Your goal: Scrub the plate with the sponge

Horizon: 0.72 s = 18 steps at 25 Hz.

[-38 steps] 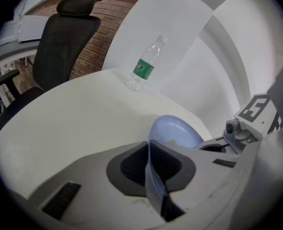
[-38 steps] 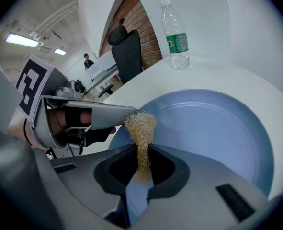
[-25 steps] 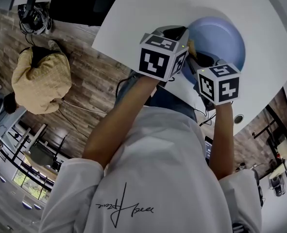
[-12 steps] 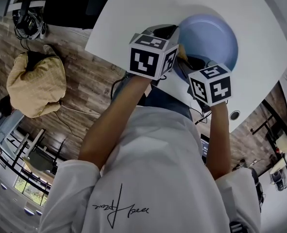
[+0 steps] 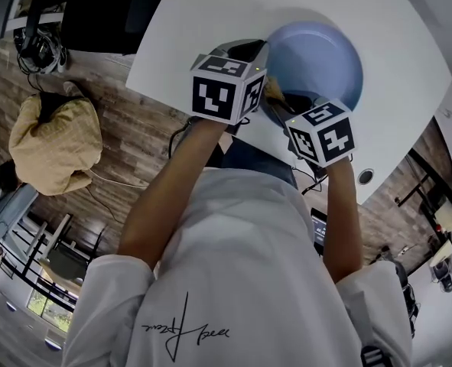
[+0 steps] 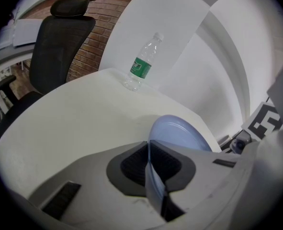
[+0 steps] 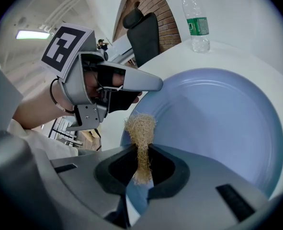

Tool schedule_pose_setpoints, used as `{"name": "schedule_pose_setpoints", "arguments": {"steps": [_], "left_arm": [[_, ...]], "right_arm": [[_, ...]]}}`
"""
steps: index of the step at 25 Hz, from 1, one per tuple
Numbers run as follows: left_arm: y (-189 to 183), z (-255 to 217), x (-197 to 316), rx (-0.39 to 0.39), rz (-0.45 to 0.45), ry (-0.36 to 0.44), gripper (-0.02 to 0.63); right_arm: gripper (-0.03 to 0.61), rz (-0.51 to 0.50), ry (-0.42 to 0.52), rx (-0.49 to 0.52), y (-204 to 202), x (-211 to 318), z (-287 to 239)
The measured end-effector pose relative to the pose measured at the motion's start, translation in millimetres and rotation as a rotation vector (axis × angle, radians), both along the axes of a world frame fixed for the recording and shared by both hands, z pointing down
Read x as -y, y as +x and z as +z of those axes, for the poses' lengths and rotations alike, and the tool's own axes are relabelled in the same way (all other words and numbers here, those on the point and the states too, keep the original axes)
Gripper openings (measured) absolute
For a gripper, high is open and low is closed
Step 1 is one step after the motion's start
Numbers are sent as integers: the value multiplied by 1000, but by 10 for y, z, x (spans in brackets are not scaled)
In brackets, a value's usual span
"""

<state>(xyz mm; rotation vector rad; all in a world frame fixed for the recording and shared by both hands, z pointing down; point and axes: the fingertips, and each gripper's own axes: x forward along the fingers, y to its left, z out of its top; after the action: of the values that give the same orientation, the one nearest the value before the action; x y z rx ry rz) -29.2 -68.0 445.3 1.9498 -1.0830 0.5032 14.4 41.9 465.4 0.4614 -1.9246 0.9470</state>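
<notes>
Head view: scrubbing is under way. The left gripper (image 5: pixel 262 55) pinches the rim of the blue plate (image 5: pixel 321 56) over the white table (image 5: pixel 203 14), while the right gripper (image 5: pixel 296 102) works the sponge (image 5: pixel 275 90) on its face. Since a second ago, the sponge has slipped nearer the plate's near edge; the left hold hasn't budged.

Left gripper view: jaws clamped on the rim.

Right gripper view: jaws squeezed on the sponge, its tuft at the plate's lower-left edge. Next, I'd say, sweep it across the middle with steady pressure.

White signature-printed shirt (image 5: pixel 241 274); grey hand-held grippers (image 6: pixel 150 150) (image 7: pixel 142 150) carry black-and-white marker cubes (image 5: pixel 224 90) (image 5: pixel 323 134).
</notes>
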Motion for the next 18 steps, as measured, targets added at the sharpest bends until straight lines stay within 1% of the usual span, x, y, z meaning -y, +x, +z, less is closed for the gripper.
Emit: {"name": "schedule_pose_setpoints", "arguments": {"steps": [5, 7, 12, 18], "left_arm": [[7, 19, -4, 5, -1, -7, 15], [10, 16, -3, 10, 1, -9, 15], [-4, 21, 18, 67, 28, 13, 14], [47, 12, 6, 62, 32, 11, 12]], "right_arm": [[43, -20, -8, 26, 28, -44, 20], [43, -44, -6, 30, 46, -63, 12], [43, -92, 2, 15, 92, -106, 11], [43, -104, 31, -6, 219, -190, -2]]}}
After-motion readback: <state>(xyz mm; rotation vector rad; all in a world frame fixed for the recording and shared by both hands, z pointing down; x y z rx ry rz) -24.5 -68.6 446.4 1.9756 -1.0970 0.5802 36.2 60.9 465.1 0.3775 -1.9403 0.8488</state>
